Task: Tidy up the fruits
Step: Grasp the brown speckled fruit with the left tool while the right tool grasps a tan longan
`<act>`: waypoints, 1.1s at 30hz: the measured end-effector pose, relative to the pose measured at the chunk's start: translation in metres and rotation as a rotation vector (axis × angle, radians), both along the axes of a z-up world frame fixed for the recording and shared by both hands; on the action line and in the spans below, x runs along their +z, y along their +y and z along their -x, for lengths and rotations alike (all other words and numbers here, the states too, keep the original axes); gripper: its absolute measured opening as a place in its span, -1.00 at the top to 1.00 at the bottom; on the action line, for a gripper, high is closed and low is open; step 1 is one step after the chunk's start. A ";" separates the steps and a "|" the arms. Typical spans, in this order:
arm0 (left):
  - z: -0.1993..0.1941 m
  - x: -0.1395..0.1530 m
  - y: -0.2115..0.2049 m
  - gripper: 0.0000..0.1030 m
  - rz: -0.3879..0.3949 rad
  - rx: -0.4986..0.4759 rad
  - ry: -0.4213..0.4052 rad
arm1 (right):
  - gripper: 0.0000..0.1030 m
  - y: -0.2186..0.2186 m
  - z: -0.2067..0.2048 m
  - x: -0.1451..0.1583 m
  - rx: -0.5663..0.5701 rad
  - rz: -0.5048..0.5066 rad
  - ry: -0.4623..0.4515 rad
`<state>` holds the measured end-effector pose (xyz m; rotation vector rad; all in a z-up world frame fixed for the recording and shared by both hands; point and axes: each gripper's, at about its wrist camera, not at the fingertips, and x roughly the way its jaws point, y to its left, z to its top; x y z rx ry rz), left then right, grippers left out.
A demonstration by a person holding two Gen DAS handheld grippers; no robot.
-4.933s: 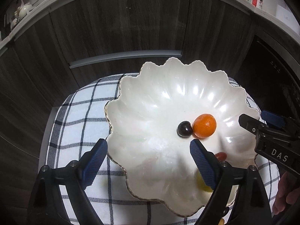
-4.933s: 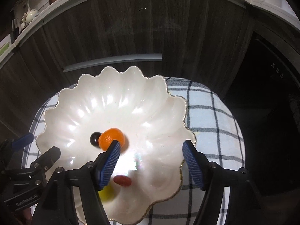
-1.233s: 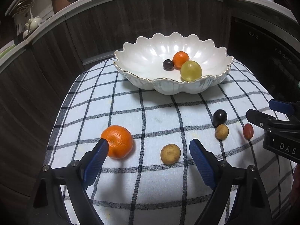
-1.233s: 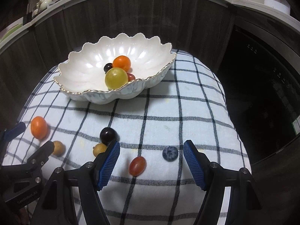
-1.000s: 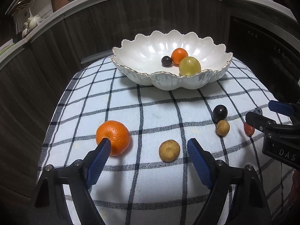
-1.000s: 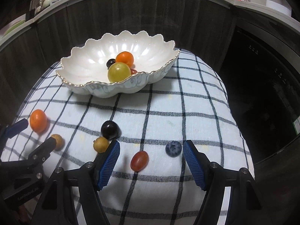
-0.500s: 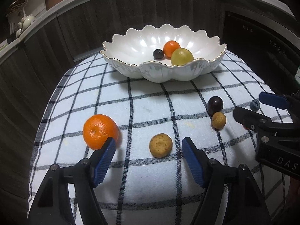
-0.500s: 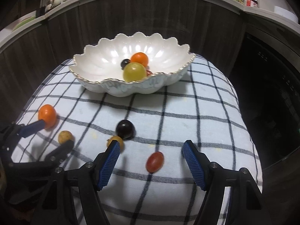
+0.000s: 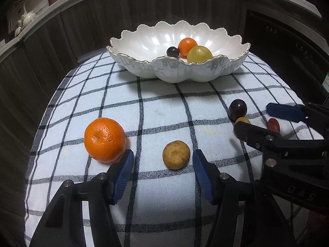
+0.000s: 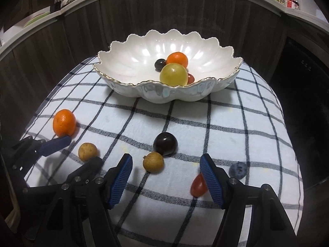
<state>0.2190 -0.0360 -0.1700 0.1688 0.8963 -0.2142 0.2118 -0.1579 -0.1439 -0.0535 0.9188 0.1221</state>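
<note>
A white scalloped bowl (image 9: 178, 70) (image 10: 164, 96) at the far side of the checked cloth holds a small orange, a yellow-green fruit, a dark grape and a red one. My left gripper (image 9: 162, 162) is open and closing, with a tan round fruit (image 9: 176, 154) between its pads, untouched; a mandarin (image 9: 104, 140) lies beside its left finger. My right gripper (image 10: 166, 162) is open and closing around a smaller tan fruit (image 10: 153, 161), with a dark grape (image 10: 165, 146) just beyond. A red grape tomato (image 10: 198, 185) sits partly behind its right finger, a blueberry (image 10: 238, 170) further right.
The checked cloth (image 9: 156, 111) covers a small rounded table with drop-offs on all sides. Dark wood cabinet fronts (image 10: 185, 16) stand behind the bowl, a dark appliance (image 9: 287, 47) to the right. The two grippers work close side by side.
Both pairs of jaws have narrowed. The left gripper closed in on the tan fruit. The right gripper shifted left, so the smaller tan fruit now sits between its fingers instead of the red tomato.
</note>
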 end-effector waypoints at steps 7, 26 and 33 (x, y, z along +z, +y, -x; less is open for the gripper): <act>0.001 0.000 -0.005 0.21 0.010 -0.031 -0.003 | -0.06 0.003 -0.006 -0.009 0.010 -0.029 0.041; 0.002 0.001 -0.004 0.49 0.012 -0.030 -0.001 | 0.52 0.007 -0.006 -0.014 0.018 -0.052 0.067; 0.004 0.006 -0.004 0.49 0.013 -0.023 -0.013 | 0.52 0.006 -0.002 -0.007 0.017 -0.048 0.055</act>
